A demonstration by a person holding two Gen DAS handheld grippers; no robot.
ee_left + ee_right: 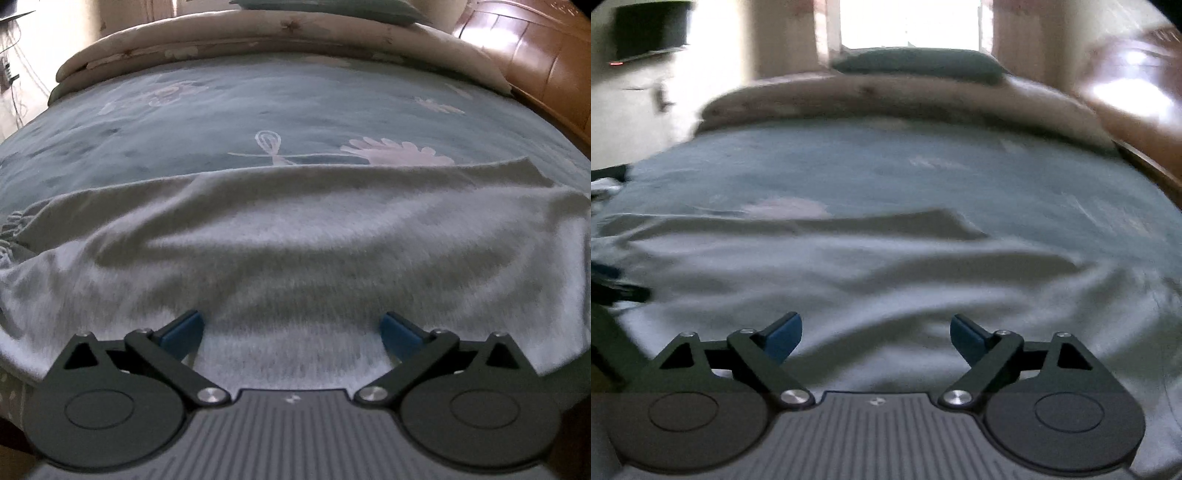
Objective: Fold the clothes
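Right now a grey garment [295, 236] lies spread and rumpled across the near edge of the bed [229, 110], on its blue-green floral cover. Left tongs [291, 332] hover over the cloth, spread wide, nothing between the blue pads. Right tongs [875, 334] likewise stand spread above the same garment [849, 273], empty.

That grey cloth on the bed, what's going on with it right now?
A person with a handheld gripper in each hand is folding clothes on a bed. The grey garment lies spread, a bit wrinkled, over the teal floral bedcover. The left gripper and the right gripper both hover over its near edge, jaws open, holding nothing.
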